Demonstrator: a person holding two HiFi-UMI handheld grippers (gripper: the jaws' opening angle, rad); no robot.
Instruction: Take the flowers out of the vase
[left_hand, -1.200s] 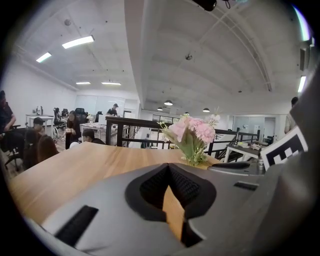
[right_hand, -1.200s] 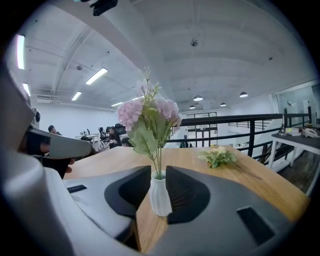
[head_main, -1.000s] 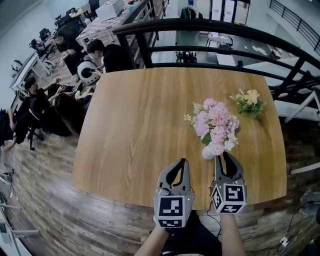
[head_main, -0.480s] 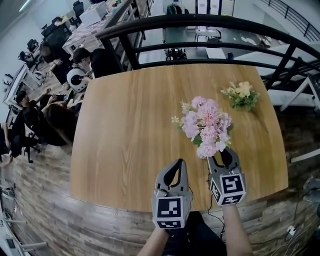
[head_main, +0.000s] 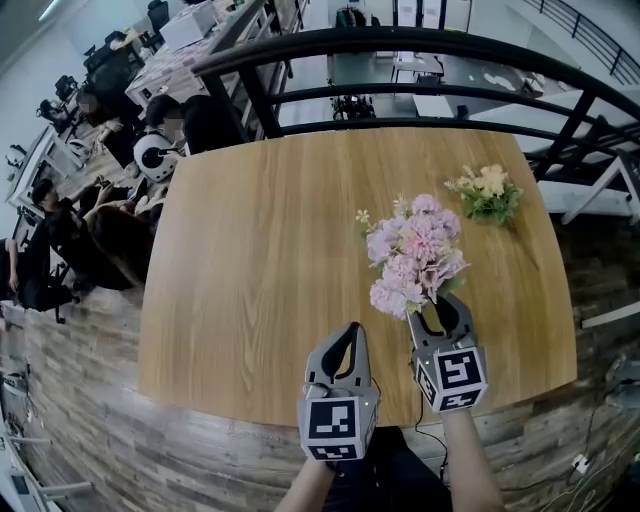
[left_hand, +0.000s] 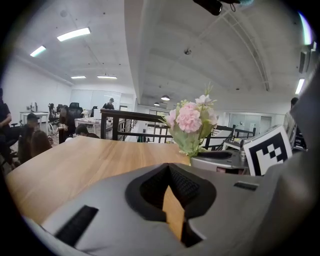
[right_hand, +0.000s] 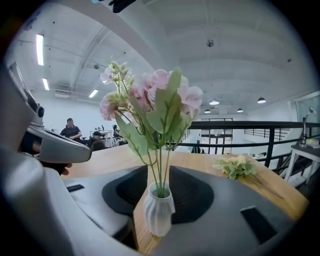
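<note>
The left gripper (head_main: 350, 328), shut and empty, hovers over the near edge; it should probably open and draw the pink flowers (head_main: 412, 255) straight up by their stems. The right gripper (head_main: 441, 302), whose jaws have just been opening, straddles the white vase (right_hand: 159, 207) without pressing it; closing would steady it. A yellow bunch (head_main: 487, 193) lies far right on the wooden tabletop (head_main: 260, 260), with a black railing (head_main: 400, 45) beyond.

Bright even light from ceiling strips (left_hand: 73, 34), faint shadows, heavy fisheye edges, dark corners, soft foreground

Pink flowers (head_main: 415, 255) upright in white ribbed vase (right_hand: 159, 210); yellow bunch (head_main: 487, 193) apart.
</note>
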